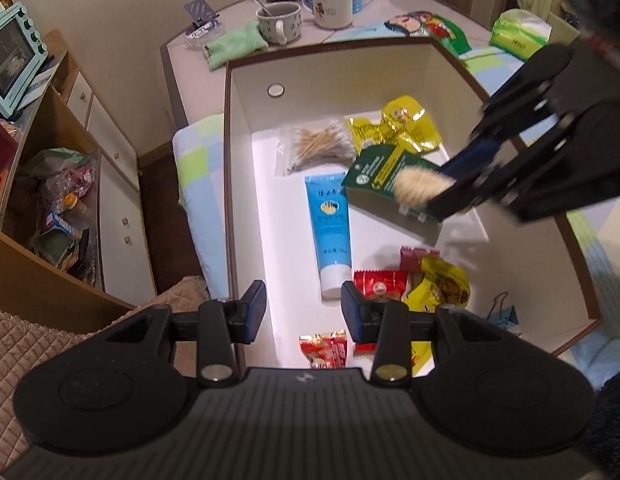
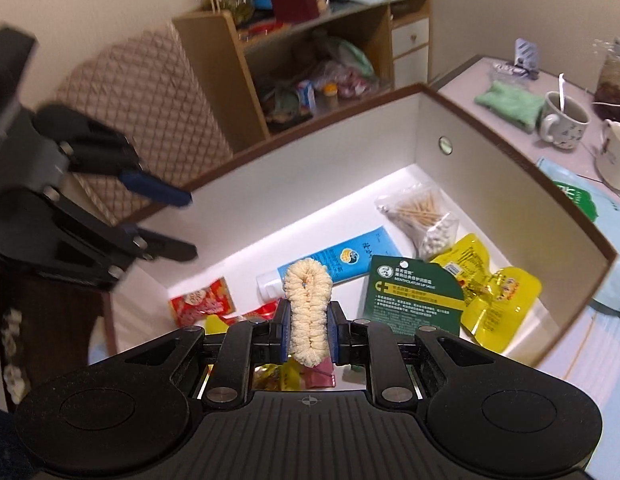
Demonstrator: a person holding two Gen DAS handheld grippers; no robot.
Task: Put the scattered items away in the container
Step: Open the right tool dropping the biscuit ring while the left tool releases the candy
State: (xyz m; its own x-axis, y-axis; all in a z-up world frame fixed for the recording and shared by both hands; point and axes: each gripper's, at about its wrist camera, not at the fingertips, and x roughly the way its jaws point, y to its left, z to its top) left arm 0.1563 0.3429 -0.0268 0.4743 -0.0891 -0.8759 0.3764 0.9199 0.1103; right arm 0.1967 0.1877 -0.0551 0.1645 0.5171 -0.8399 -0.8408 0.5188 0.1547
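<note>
A brown-rimmed white box (image 1: 230, 184) (image 2: 509, 208) holds a blue tube (image 1: 329, 224) (image 2: 349, 258), a bag of cotton swabs (image 1: 317, 142) (image 2: 423, 220), a green card pack (image 1: 383, 172) (image 2: 411, 294), yellow packets (image 1: 401, 124) (image 2: 493, 300) and red snack packets (image 1: 379, 284) (image 2: 200, 300). My right gripper (image 2: 308, 322) (image 1: 449, 192) is shut on a cream fluffy scrunchie (image 2: 308, 312) (image 1: 419, 188), held above the box's inside. My left gripper (image 1: 304, 314) (image 2: 186, 226) stands open over the box's near-left edge, with nothing between its fingers.
Beyond the box, the table carries two mugs (image 1: 280, 22) (image 1: 331, 4), a green cloth (image 1: 234, 48), a tissue pack (image 1: 519, 34) and flat packets (image 1: 425, 26). A binder clip (image 1: 503, 314) lies outside the box on the right. A cluttered wooden shelf (image 1: 50, 200) (image 2: 302, 72) stands beside a quilted chair (image 2: 150, 120).
</note>
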